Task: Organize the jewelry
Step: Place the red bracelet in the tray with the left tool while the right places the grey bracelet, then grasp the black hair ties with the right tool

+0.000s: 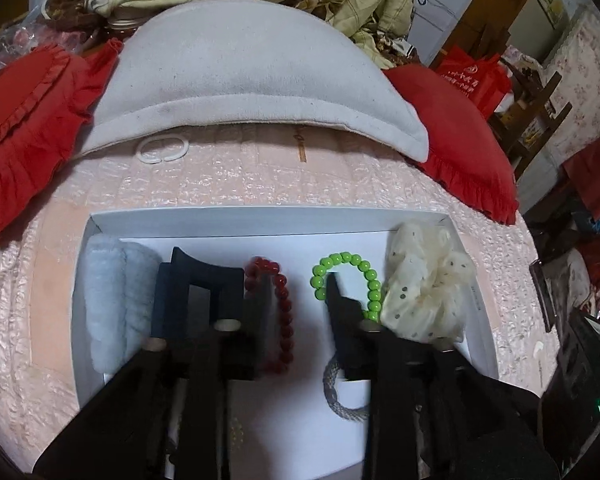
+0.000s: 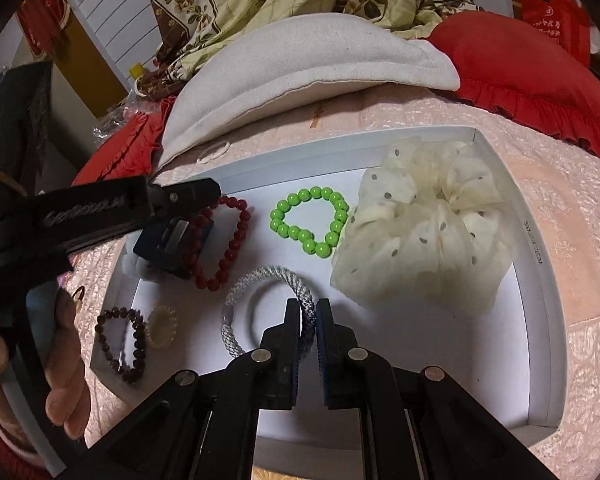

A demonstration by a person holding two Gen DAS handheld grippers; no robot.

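A white shallow box (image 2: 536, 280) lies on the pink bed and holds the jewelry. In it are a red bead bracelet (image 2: 236, 240), a green bead bracelet (image 2: 312, 220), a cream dotted scrunchie (image 2: 424, 224), a silver rope hair tie (image 2: 268, 280), a dark bead bracelet (image 2: 120, 344) and a pale coil tie (image 2: 162, 326). My right gripper (image 2: 309, 312) is shut on the silver rope hair tie at its right side. My left gripper (image 1: 260, 276) is open over the box, its fingers astride the red bracelet (image 1: 280, 312), near the green bracelet (image 1: 364, 280).
A pale blue fluffy item (image 1: 112, 300) lies at the box's left end. A white ring (image 1: 164, 148) lies on the quilt beyond the box. A grey-white cushion (image 1: 240, 80) and red ruffled pillows (image 1: 460, 140) lie behind.
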